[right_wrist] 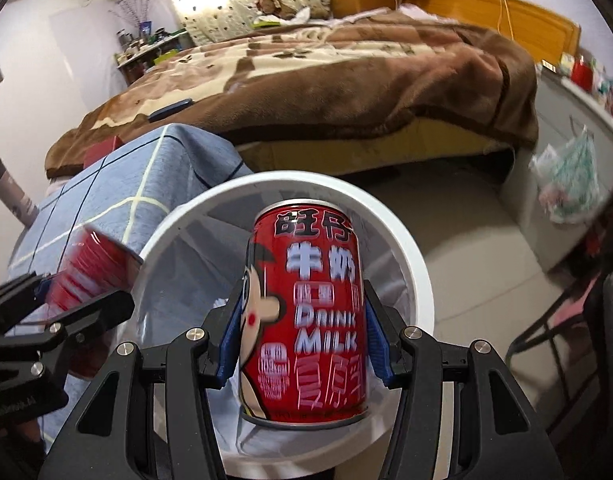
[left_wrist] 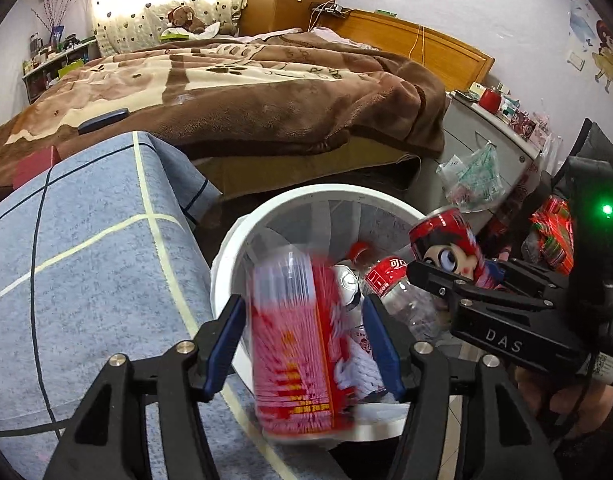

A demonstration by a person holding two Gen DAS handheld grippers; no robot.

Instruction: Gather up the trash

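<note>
Bed under a brown blanket fills the back of the room in both views, with a blue checked cloth draped over something nearer, to the left. Beside that cloth stands a white bin, its round rim open upward; in the left wrist view a clear plastic bottle with a red label and a red cap lies inside it among other trash. A plastic bag hangs on the grey cabinet to the right. Above the bin's near rim, the left gripper has its blue pads spread wide, and a blurred red can sits between them with a gap on each side; whether either pad touches it I cannot tell. The right gripper is closed on a milk can, red with a cartoon face, held upright over the bin's mouth with a pad pressed to each side. In the left wrist view this milk can shows at the bin's right rim.
</note>
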